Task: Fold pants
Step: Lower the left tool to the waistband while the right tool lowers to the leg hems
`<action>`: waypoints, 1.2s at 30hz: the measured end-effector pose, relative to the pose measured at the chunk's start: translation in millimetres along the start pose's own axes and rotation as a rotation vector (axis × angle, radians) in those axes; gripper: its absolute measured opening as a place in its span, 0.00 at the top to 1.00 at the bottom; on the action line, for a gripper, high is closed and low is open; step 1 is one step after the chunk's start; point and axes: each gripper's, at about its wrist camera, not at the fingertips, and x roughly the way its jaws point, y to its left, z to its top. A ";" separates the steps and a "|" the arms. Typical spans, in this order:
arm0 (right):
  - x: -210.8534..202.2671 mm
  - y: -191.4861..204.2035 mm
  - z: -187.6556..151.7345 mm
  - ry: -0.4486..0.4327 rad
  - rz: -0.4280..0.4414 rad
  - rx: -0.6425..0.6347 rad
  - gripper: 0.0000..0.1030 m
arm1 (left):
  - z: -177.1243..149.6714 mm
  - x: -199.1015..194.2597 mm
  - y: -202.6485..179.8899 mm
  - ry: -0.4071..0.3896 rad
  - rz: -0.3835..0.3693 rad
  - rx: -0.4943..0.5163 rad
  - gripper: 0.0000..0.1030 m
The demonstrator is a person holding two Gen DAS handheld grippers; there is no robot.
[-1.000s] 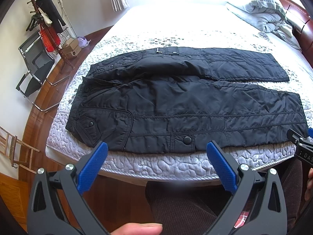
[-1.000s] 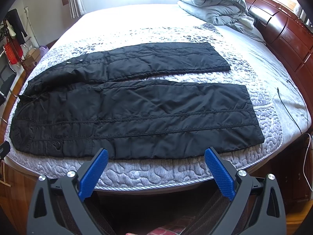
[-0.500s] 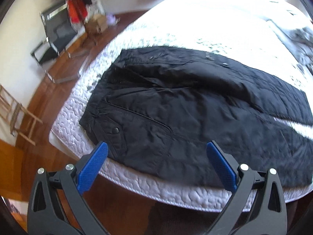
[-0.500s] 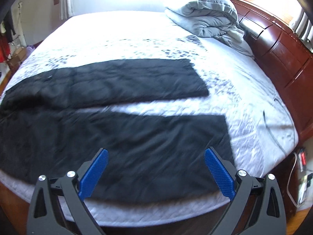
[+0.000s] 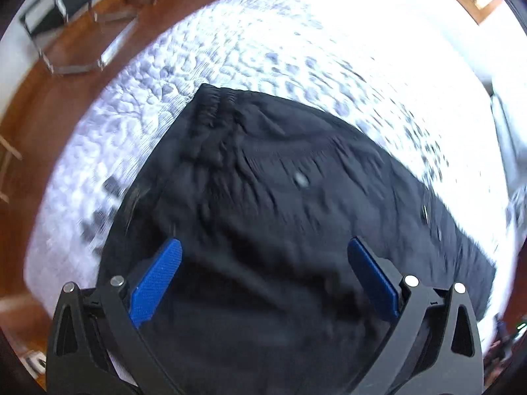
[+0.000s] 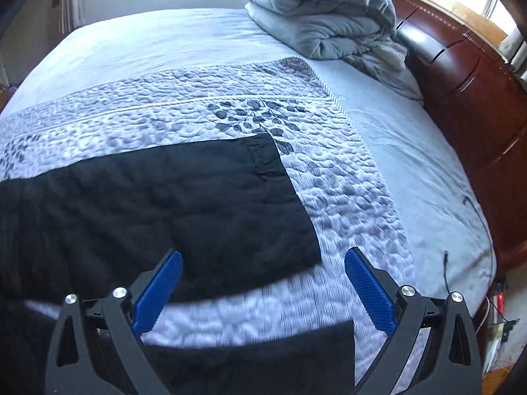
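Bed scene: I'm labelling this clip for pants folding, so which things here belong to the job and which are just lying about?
Part of the job:
- black pants, spread flat on the bed
- left claw, open over the waist end
- right claw, open near the leg ends
- quilted bedspread, the work surface

Just lying about:
- rolled grey duvet
- headboard
- cable
- chair

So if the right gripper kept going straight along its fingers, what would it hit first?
Probably the far pant leg near its cuff, or the quilt just beside it; the open right gripper straddles that edge, and depth is unclear.
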 end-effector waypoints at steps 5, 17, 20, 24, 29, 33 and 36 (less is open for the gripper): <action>40.1 -9.2 21.6 0.062 0.013 0.031 0.03 | 34.1 33.7 11.7 0.063 0.064 -0.009 0.03; 80.2 10.9 31.3 0.084 0.040 -0.047 0.03 | 65.9 71.4 -23.2 0.107 0.137 0.062 0.35; 86.4 1.2 34.8 0.094 0.078 -0.019 0.03 | 68.7 72.6 -26.3 0.091 0.080 0.038 0.59; 99.3 -22.4 46.3 0.154 0.243 0.065 0.03 | 56.5 61.5 -33.3 0.091 0.048 0.074 0.88; 114.4 -43.0 70.3 0.183 0.301 0.076 0.03 | 52.8 60.4 -55.4 0.065 0.107 0.145 0.92; 134.1 -54.4 91.3 0.221 0.371 0.076 0.03 | 52.2 63.1 -51.2 0.063 0.097 0.140 0.92; 146.6 -47.9 99.9 0.253 0.437 0.047 0.03 | 52.9 65.7 -46.3 0.065 0.089 0.141 0.92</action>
